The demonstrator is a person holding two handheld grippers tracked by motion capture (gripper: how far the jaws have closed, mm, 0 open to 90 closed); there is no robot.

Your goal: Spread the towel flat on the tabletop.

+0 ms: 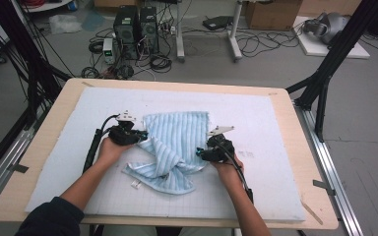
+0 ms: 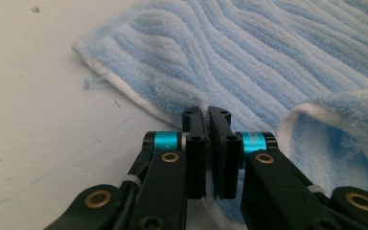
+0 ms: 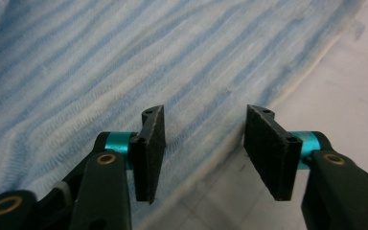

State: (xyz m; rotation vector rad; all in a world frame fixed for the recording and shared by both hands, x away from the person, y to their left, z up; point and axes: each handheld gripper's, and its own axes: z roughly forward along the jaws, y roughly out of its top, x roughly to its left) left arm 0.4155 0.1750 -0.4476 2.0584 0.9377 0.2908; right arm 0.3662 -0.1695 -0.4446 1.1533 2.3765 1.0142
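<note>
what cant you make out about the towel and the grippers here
- Left gripper view: the jaws are shut at the towel hem; how much cloth sits between them is hidden by the jaws.
- High view: the right gripper jaw gap is too small to read.
- Right gripper view: the towel is cut off by the edges.

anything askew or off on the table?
The blue striped towel lies crumpled and twisted, its lower part bunched in folds. The left tool is shut on its white edge; the right tool is open over the opposite edge.
</note>
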